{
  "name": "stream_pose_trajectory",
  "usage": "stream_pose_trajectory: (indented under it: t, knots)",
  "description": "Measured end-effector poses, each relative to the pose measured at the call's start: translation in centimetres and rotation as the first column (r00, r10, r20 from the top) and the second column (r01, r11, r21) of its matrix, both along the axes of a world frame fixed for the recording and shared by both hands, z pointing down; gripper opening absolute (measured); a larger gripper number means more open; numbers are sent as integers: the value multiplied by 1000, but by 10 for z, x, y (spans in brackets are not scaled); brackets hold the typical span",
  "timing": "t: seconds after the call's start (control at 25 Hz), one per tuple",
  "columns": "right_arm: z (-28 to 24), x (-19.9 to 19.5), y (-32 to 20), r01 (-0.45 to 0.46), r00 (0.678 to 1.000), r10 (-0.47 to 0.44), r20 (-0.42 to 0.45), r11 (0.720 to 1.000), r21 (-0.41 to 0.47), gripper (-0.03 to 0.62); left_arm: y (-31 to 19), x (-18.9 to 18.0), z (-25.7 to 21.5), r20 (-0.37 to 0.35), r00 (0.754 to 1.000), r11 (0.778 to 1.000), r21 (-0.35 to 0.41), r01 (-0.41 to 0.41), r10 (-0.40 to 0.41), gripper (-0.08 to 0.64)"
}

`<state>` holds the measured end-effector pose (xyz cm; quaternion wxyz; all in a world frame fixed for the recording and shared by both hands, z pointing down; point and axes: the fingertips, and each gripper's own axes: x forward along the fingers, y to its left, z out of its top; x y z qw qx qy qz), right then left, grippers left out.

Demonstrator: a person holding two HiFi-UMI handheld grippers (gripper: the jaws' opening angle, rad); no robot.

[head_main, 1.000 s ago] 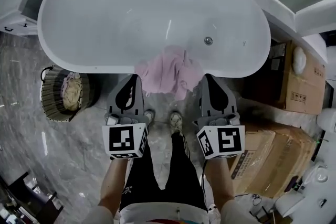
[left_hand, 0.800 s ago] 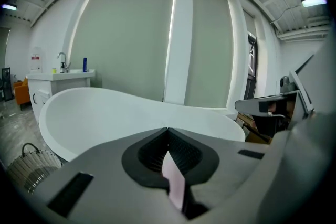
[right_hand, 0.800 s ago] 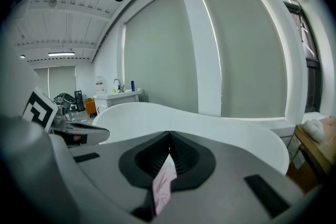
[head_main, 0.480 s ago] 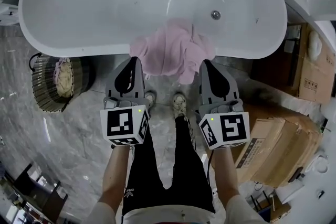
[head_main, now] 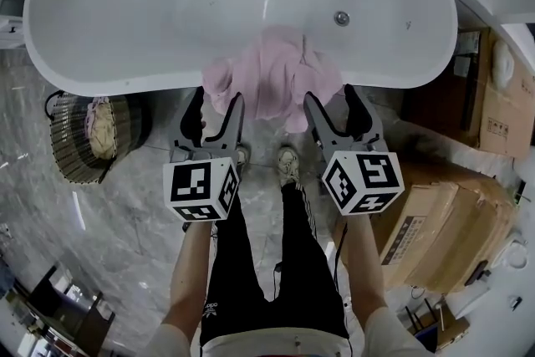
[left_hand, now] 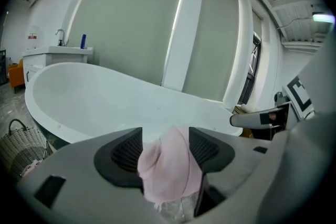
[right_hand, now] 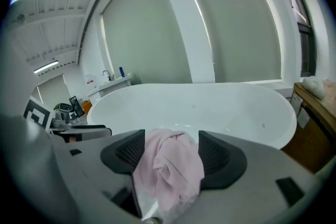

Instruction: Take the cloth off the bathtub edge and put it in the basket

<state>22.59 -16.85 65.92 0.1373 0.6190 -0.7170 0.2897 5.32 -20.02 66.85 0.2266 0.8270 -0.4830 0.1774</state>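
Nearest me are my black trousers and shoes on the grey marble floor, with my forearms reaching out to the two marker cubes. Beyond the cubes my left claw and right claw point forward and down, side by side, at the near bathtub edge. Both have just been opening their jaws and now stand released, jaws spread. The pink cloth hangs crumpled over that edge and down its outer face. Each claw has part of it between its jaws: the left straddles the cloth's left corner, the right its right side. In each claw's own view the pink folds fill most of the gap between the ribbed black pads; I cannot tell whether a pad touches the fabric. Past the cloth lies the white bathtub, its drain just beyond. To my left, on the floor by the tub, stands the woven basket, well apart from the cloth, with a pale bundle inside. To my right sit cardboard boxes. Farthest off, behind the tub, rise tall pale window panels.
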Motion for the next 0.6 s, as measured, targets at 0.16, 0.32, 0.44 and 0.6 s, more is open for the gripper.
stream_pose_trajectory:
  t: [0.16, 0.32, 0.44, 0.6]
  knots:
    - [29, 10, -1, -28, 999, 27, -22, 997, -78, 339, 1, 3, 25, 38, 999, 999, -44, -11, 13, 321]
    - [54, 19, -3, -34, 999, 30, -32, 991, -133, 356, 5, 10, 52, 26, 999, 995, -98, -23, 25, 355]
    - [74, 22, -2, -29, 1000, 26, -16, 984, -178, 365, 5, 8, 73, 35, 999, 988, -155, -1, 6, 374]
    - [94, 22, -3, -24, 1000, 24, -2, 972, -233, 379, 3, 5, 88, 40, 999, 979, -204, 20, -12, 387]
